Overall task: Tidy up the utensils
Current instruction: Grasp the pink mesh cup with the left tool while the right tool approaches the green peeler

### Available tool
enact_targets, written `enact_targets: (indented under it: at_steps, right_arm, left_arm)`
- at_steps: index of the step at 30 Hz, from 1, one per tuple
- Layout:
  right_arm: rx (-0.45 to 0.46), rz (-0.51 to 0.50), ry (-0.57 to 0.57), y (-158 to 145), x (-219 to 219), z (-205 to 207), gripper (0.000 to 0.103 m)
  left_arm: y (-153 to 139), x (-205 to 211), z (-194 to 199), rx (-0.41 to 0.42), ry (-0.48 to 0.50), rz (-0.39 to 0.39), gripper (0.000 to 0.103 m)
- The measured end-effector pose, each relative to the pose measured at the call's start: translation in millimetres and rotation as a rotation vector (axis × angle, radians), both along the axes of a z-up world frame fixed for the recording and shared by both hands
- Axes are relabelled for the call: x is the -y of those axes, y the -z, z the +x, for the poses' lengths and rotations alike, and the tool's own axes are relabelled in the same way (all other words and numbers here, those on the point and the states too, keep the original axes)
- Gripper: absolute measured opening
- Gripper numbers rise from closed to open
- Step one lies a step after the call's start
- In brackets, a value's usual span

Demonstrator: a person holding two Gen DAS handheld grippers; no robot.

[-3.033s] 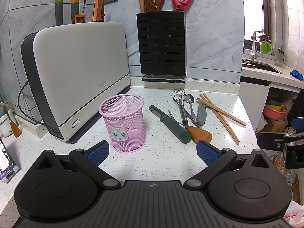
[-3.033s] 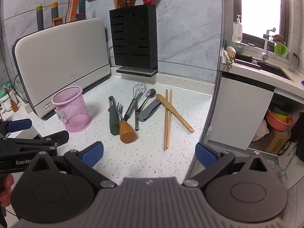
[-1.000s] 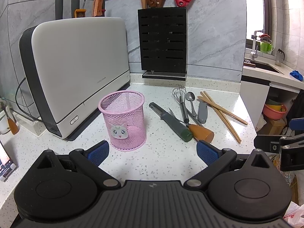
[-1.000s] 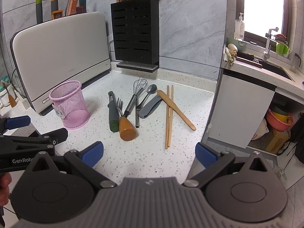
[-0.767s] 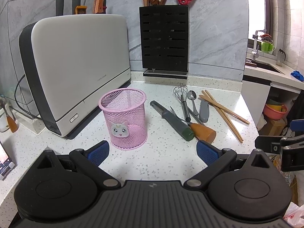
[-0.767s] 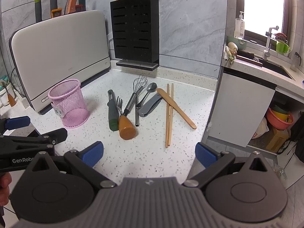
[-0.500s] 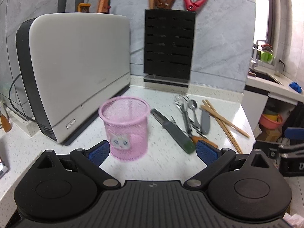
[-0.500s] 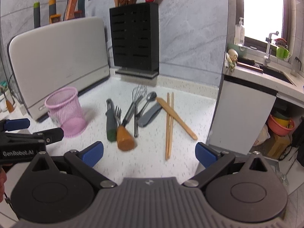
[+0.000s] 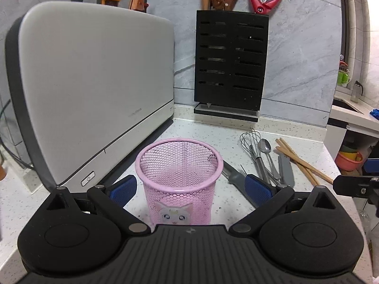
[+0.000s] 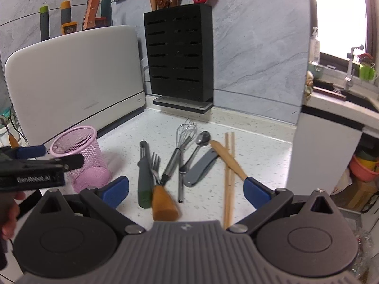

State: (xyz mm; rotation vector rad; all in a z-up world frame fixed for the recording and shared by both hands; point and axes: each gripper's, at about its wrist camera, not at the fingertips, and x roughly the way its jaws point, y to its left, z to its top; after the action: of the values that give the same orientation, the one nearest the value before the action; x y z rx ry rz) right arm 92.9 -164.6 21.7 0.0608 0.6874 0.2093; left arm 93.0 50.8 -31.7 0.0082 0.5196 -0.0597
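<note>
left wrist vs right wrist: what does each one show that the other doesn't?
Left wrist only: the cat face sticker on the pink mesh cup, which stands between the open fingers of the left gripper.

Right wrist only: the brown handle and the whole green-handled tool lying between the open fingers of the right gripper, the fork, and a hand at the left edge.

Both: cup, whisk, spoon, chopsticks, black knife block, white appliance, countertop.
</note>
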Motion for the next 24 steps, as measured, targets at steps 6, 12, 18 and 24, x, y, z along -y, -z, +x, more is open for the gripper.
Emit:
enact_targets:
  at_steps: [6, 12, 18, 24]
  right_arm:
    - [-0.033, 0.013, -0.011, 5.8, -4.6, 11.8, 0.100]
    - [-0.071, 0.022, 0.008, 12.0, -3.3, 23.8, 0.100]
    - [-0.080, 0.002, 0.003, 15.0, -3.8, 36.0, 0.099]
    - [-0.089, -0.030, -0.060, 11.4, -10.6, 50.1, 0.083]
  left_arm:
    - [10.0, -5.3, 13.7, -0.012, -0.016, -0.004, 0.103]
    - [10.9, -6.7, 21.4, -0.019, -0.009, 0.019, 0.100]
    - [9.4, -7.8, 25.7, -0.031, 0.001, 0.013, 0.093]
    - [4.5, -5.4, 20.2, -0.065, 0.047, -0.012, 0.093]
